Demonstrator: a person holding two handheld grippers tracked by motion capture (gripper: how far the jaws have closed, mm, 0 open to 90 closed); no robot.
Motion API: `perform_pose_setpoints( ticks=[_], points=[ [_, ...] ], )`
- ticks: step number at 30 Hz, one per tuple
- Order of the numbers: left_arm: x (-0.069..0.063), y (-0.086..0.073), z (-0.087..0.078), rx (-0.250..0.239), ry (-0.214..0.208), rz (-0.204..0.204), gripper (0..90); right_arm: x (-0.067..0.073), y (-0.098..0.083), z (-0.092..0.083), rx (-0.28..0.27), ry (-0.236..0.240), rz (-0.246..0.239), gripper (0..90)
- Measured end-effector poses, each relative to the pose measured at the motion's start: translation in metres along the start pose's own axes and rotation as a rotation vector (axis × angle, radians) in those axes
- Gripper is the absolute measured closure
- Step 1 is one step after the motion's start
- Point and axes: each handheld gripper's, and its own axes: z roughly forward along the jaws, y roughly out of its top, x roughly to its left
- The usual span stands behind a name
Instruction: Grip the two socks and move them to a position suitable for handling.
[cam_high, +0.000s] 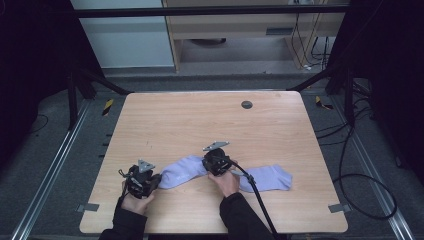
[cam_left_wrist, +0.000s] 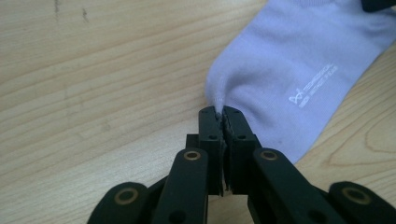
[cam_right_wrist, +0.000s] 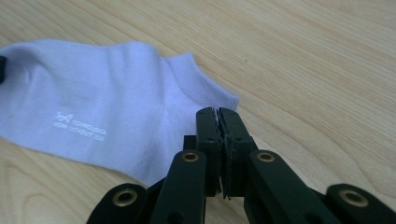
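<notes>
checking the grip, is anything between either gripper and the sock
Nothing visible. The left gripper is shut on a pinch of the sock at its end, and the right gripper is shut at the sock's edge near the middle. Bare table lies around it.

1. A light wooden desk (cam_high: 200, 120) stands on a grey carpeted floor (cam_high: 40, 165).
2. Metal rails (cam_high: 47, 175) run along the floor on both sides of it.
3. A pale wooden cabinet (cam_high: 240, 30) stands beyond, against the far wall.
4. Black cables (cam_high: 367, 200) loop across the floor at the right.
5. Dark curtains (cam_high: 30, 55) close both sides.
</notes>
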Motion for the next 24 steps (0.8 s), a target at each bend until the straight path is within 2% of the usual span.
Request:
perform_pose_setpoints(
  ticks=[5,7,9,11,16,21,22,24],
  points=[
    [0.006,0.003,-0.005,-0.027,0.011,-0.011,87.0,0.006,0.000,-0.015,-0.024,0.022,0.000,88.0],
    [0.009,0.004,-0.006,-0.026,0.044,0.005,86.9,0.012,-0.003,-0.023,-0.033,0.043,0.019,88.0],
    [0.010,0.005,-0.005,-0.026,0.055,0.010,86.6,0.014,-0.005,-0.024,-0.036,0.047,0.020,87.9],
    [0.013,0.004,0.000,-0.007,0.074,0.021,86.3,0.019,-0.010,-0.025,-0.033,0.059,0.023,87.5],
    [0.015,0.002,0.005,0.024,0.072,0.021,84.2,0.024,-0.021,-0.023,-0.011,0.056,0.029,85.1],
    [0.016,0.002,0.002,0.000,0.069,0.012,72.5,0.023,-0.025,-0.026,-0.013,0.045,0.031,78.8],
    [0.016,0.002,-0.002,-0.021,0.060,0.005,66.0,0.020,-0.026,-0.030,-0.031,0.049,0.034,76.5],
    [0.017,0.002,-0.005,-0.033,0.056,0.003,60.9,0.016,-0.026,-0.038,-0.058,0.050,0.039,74.3]
  ],
)
